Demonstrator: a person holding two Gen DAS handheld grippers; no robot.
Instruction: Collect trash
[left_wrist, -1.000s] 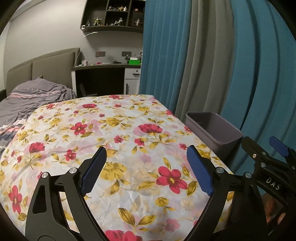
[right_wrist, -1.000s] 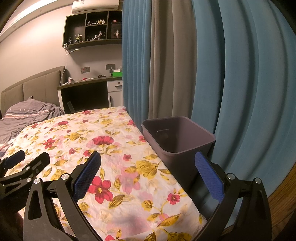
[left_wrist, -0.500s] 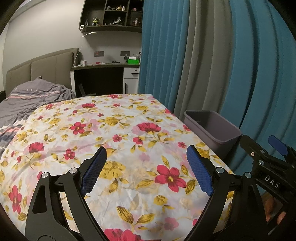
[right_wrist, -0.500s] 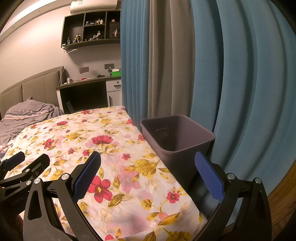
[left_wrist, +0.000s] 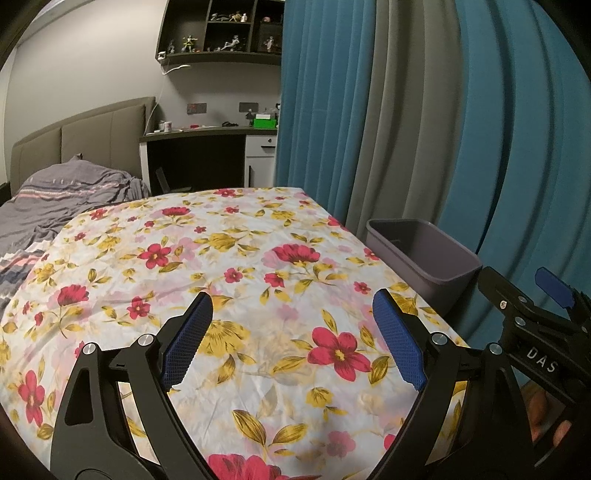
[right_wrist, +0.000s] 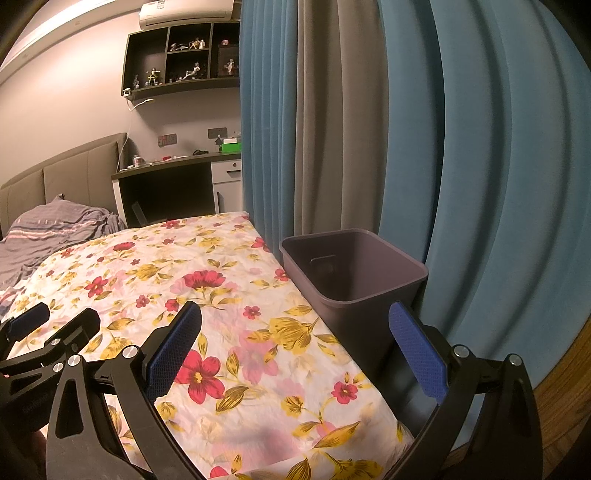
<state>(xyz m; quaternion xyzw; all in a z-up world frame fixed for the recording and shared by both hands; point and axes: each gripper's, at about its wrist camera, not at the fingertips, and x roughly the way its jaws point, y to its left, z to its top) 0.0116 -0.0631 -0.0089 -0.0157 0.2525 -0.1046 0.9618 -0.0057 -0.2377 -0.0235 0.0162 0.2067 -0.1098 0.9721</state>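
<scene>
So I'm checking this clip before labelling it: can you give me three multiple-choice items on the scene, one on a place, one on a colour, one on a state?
1. Where does the bin stand?
A. On the floral sheet
B. Beside the bed's edge, in front of the curtains
C. On the desk

2. What colour are the pads on the gripper fingers?
A. Blue
B. Red
C. White

3. How does the left gripper stand?
A. Shut on a wrapper
B. Shut on the sheet
C. Open, with nothing between its fingers

Answers:
1 B: the right wrist view shows the bin next to the floral sheet, with the curtains behind it.
2 A: the pads are blue in both views.
3 C: only the sheet lies below the wide gap.
</scene>
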